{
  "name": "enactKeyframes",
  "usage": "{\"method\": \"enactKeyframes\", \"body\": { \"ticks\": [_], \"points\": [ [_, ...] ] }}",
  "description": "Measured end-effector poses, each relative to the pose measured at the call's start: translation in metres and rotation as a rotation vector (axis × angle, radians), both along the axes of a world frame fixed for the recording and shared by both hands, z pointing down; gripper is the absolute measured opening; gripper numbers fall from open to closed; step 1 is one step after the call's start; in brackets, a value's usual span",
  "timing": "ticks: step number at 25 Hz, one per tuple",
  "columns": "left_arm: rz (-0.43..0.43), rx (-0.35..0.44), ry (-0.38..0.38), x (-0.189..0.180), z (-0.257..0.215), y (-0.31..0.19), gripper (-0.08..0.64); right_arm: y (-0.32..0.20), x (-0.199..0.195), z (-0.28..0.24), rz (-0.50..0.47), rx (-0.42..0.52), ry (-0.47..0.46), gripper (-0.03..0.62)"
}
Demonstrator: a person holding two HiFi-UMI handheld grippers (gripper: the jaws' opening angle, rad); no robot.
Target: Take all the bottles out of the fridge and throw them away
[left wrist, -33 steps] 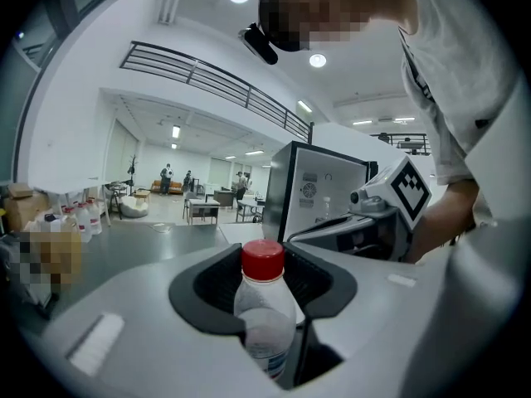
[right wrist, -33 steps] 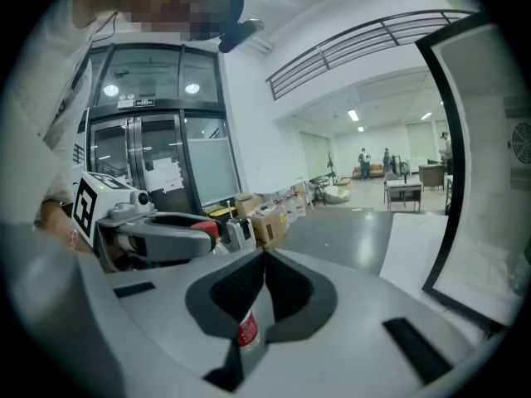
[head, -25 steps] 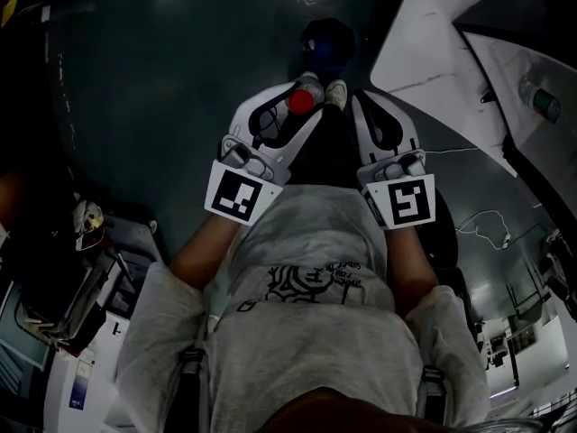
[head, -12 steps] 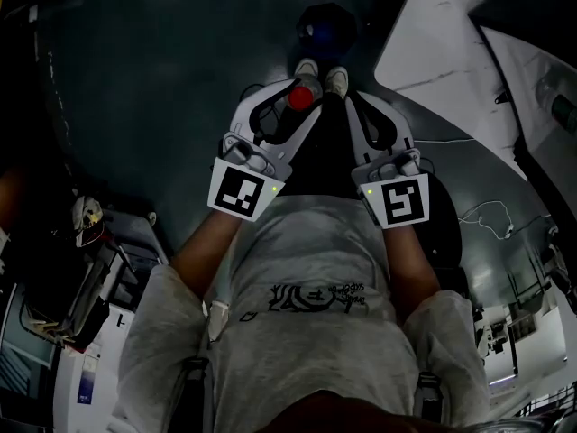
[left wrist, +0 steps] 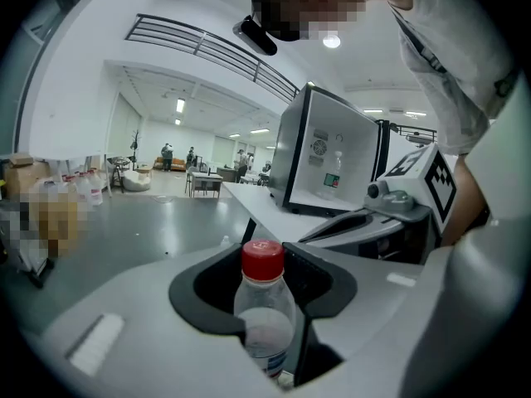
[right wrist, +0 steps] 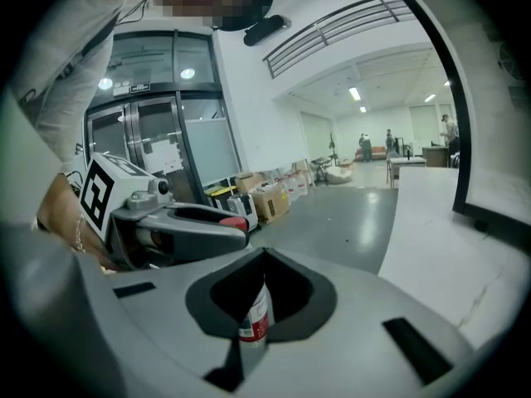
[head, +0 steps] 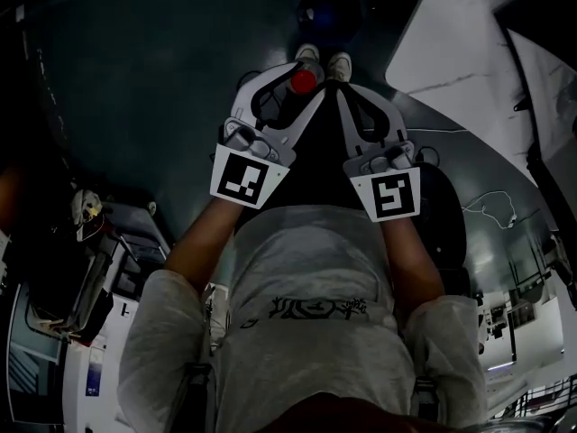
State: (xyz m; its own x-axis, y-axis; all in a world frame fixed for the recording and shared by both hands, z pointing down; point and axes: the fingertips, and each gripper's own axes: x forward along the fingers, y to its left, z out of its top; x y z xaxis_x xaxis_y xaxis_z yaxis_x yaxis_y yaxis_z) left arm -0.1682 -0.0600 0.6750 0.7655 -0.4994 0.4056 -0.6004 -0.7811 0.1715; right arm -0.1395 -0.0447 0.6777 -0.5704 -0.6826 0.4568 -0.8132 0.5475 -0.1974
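Left claw: jaws partway apart, clamped on one bottle, held low in front of the body.
Bottle: one counted. Clear plastic, red cap on, printed label low on the body. Fill level not determinable.
Bottle position: upright between the Left claw's dark pads, pads touching it on both sides, cap standing clear above them. In the head view, over the floor just short of the shoes.
Shoes: two, white, side by side.
Bin: one, dark and round, on the floor just beyond the shoes. Blue patch inside, the rest too dark to read.
Right claw: jaws fully together, nothing gripped. Strip of red-and-white label visible behind the notch; cannot tell whether it is the same bottle.
Counter: white, to the right.
Fridge: one, a white box with a dark frame, standing on the counter. Small green-marked item at its face, too small to identify.
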Motion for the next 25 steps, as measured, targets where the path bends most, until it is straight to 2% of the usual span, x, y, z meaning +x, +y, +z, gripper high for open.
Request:
{"method": "enactKeyframes", "body": {
  "ticks": [7, 14, 25],
  "points": [
    [0.012, 0.005, -0.027, -0.003, 0.037, -0.003, 0.158, 0.000, -0.003, 0.038, 0.019, -0.016, 0.020, 0.009],
    [-0.016, -0.060, -0.022, -0.005, 0.077, 0.000, 0.158, 0.005, 0.006, 0.090, 0.048, -0.030, 0.058, 0.009],
    [-0.003, -0.037, -0.018, 0.013, 0.120, 0.007, 0.158, 0.006, 0.021, 0.137, 0.089, -0.035, 0.084, 0.009]
  ]
}}
